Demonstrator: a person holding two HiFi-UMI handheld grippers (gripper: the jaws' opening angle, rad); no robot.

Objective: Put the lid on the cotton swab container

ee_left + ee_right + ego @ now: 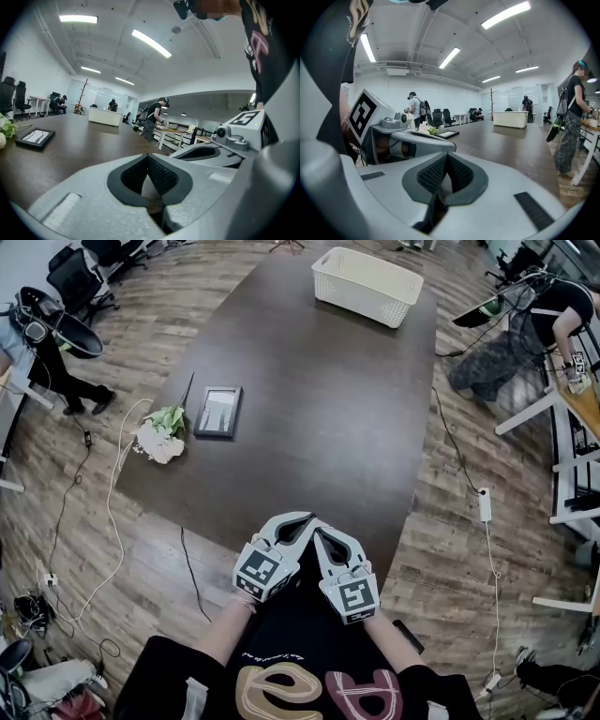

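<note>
No cotton swab container or lid shows in any view. My left gripper (302,521) and right gripper (322,534) hang side by side at the near edge of the dark brown table (319,409), close to my body. Their tips almost touch each other. In the left gripper view the left gripper (148,157) is shut, pads together with nothing between them. The right gripper (446,157) is likewise shut and empty in its own view. Each gripper shows in the other's view as a grey body beside it.
A white basket (366,285) stands at the table's far end. A dark picture frame (217,411) and a bunch of pale flowers (161,435) lie near the left edge. Cables run over the wooden floor. A person (525,324) stands at a desk on the right.
</note>
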